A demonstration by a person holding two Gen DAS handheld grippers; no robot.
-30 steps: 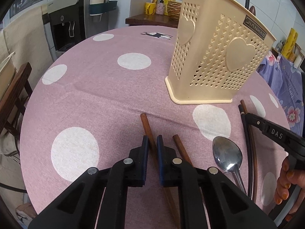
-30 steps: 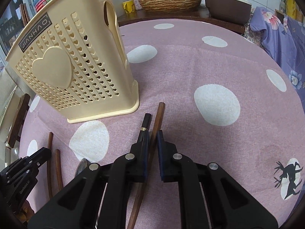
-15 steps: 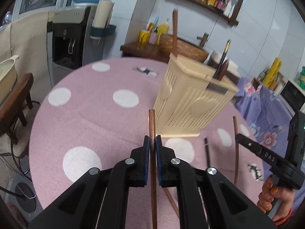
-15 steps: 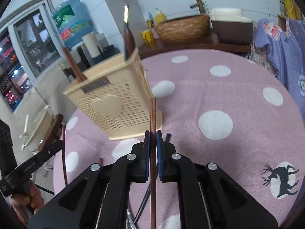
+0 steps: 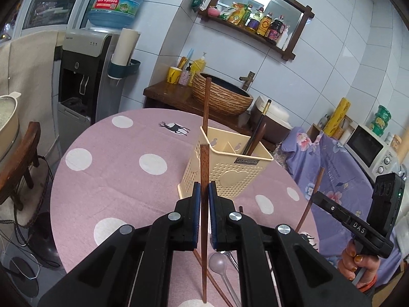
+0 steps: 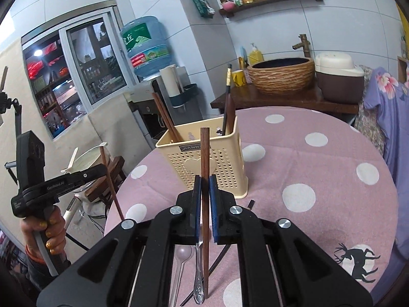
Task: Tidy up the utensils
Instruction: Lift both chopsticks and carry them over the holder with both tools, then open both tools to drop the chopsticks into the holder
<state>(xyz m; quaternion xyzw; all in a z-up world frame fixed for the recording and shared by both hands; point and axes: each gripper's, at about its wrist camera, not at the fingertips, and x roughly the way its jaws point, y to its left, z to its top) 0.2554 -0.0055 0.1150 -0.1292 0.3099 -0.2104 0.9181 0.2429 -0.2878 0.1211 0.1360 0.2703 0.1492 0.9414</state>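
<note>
My left gripper (image 5: 203, 189) is shut on a brown wooden chopstick (image 5: 204, 163), held upright above the table in front of the cream perforated utensil holder (image 5: 237, 176). My right gripper (image 6: 204, 181) is shut on another brown chopstick (image 6: 204, 153), also upright, near the holder (image 6: 179, 163). Each gripper shows in the other's view: the right gripper (image 5: 315, 195) at the right, the left gripper (image 6: 104, 168) at the left. The holder has a brown chopstick (image 5: 206, 102) and a dark pair (image 5: 258, 133) in it. A metal spoon (image 6: 198, 276), a clear plastic spoon (image 6: 182, 255) and a black chopstick (image 6: 217, 263) lie on the table below.
The round table has a pink cloth (image 5: 115, 174) with white dots. Behind it stand a water dispenser (image 5: 81, 84), a woven basin (image 5: 222, 97) on a wooden counter and a rice cooker (image 6: 337, 76). A wooden chair (image 5: 23, 153) is at the left, a purple floral cloth (image 5: 327, 158) at the right.
Both grippers have risen from the table, each lifting a brown chopstick with it, and have tilted up. The holder's open top and the back wall now show.
</note>
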